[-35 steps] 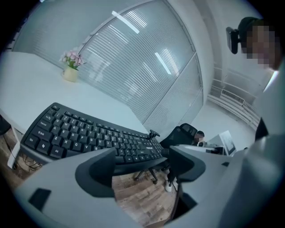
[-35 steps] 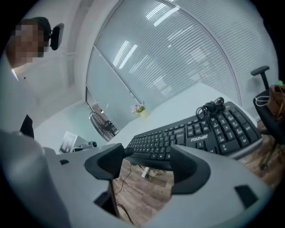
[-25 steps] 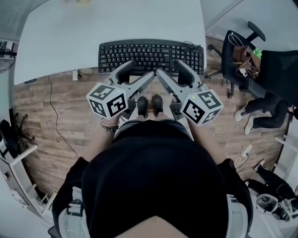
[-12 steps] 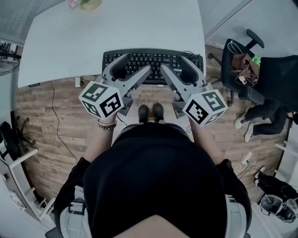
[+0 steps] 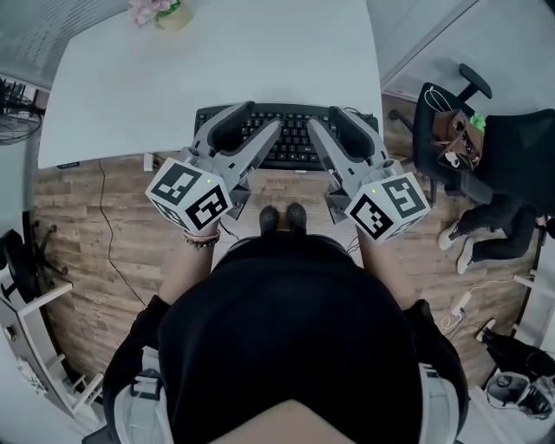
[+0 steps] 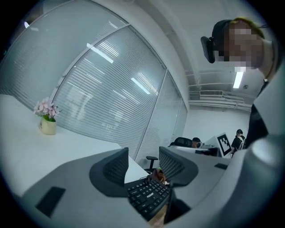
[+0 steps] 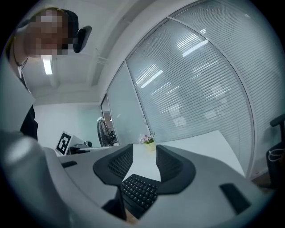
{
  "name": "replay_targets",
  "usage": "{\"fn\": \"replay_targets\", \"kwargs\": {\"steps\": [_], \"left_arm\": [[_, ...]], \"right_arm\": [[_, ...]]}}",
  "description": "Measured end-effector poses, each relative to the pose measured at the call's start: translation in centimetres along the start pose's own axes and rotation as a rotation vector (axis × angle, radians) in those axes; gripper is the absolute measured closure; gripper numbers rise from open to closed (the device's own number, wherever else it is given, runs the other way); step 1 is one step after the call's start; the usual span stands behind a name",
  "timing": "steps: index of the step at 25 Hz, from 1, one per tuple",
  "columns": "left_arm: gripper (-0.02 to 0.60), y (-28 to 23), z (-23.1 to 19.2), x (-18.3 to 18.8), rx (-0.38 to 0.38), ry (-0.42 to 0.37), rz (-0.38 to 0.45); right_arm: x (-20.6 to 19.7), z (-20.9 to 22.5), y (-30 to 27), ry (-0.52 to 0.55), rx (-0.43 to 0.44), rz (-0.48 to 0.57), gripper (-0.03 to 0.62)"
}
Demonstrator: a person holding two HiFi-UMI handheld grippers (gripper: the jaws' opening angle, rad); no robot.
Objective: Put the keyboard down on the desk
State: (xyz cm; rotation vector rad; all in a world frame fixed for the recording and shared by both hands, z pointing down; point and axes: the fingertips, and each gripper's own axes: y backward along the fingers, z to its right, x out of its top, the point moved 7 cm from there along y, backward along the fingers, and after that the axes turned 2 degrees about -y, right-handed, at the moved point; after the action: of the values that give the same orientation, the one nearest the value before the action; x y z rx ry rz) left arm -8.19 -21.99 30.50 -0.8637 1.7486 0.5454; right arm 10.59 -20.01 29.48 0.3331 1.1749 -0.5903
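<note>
Worktop (image 5: 217, 61): keyboard (image 5: 295, 139) lies along its near edge and, I judge, already rests there; front side maybe overhangs floor. Step: placing almost done. Next move calls for even nudge farther in, from both ends.

Left hand-held gripper (image 5: 258, 121) and right hand-held gripper (image 5: 325, 119): level, pointing away from me, above keyboard ends. Jaws just been closing, now half apart, pads pressing nothing; keyboard shows low between them.

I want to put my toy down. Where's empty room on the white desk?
Most of the white desk is bare: the stretch between the flower pot at its far left and the black keyboard at its near edge, plus the part left of the keyboard. It is crowded only at the keyboard.
</note>
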Motion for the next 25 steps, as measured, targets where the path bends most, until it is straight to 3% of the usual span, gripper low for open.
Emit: {"fn": "replay_targets", "kwargs": {"steps": [17, 25], "left_arm": [[0.568, -0.4, 1.0, 2.0, -0.019, -0.084, 0.038], [0.569, -0.5, 1.5, 2.3, -0.051, -0.067, 0.05]], "right_arm": [[1.9, -0.3, -0.2, 0.052, 0.049, 0.051, 0.584], [2.6, -0.4, 0.0, 0.065, 0.063, 0.078, 0.59]]}}
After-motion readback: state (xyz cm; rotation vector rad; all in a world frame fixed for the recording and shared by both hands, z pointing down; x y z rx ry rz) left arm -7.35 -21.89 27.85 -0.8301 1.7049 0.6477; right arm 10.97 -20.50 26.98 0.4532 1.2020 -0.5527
